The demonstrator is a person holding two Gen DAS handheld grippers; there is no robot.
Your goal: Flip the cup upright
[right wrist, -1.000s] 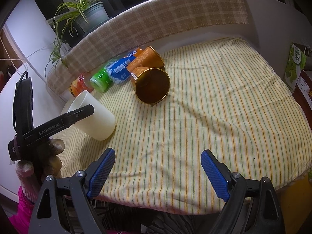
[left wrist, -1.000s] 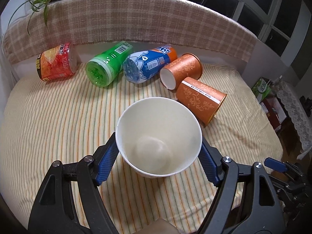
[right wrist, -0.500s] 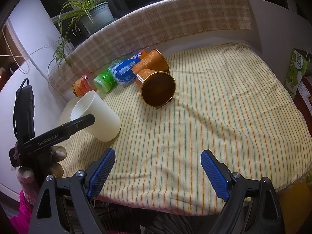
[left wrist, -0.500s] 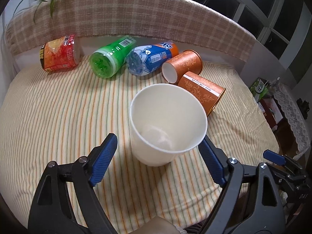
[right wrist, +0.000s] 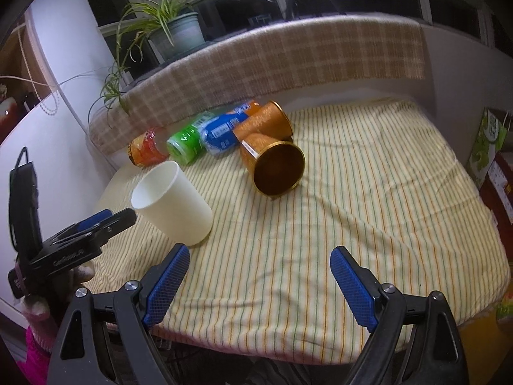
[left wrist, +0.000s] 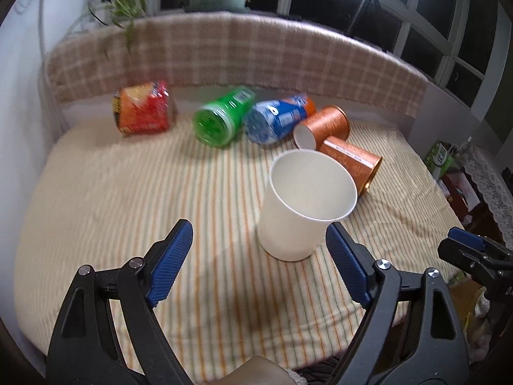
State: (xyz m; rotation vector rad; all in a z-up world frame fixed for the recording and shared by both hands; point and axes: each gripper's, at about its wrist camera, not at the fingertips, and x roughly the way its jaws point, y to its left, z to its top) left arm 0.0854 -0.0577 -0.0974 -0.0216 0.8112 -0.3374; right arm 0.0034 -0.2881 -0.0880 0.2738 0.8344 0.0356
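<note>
One white cup [left wrist: 304, 203] stands upright on your striped table [left wrist: 128, 199]; your left tongs [left wrist: 260, 261] and right tongs [right wrist: 259, 280] gape wide, empty.

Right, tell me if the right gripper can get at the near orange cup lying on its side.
Probably yes. The right gripper is open with only bare striped cloth ahead of it, and the near orange cup lies with its mouth toward it. The white cup stands off to the left.
</note>
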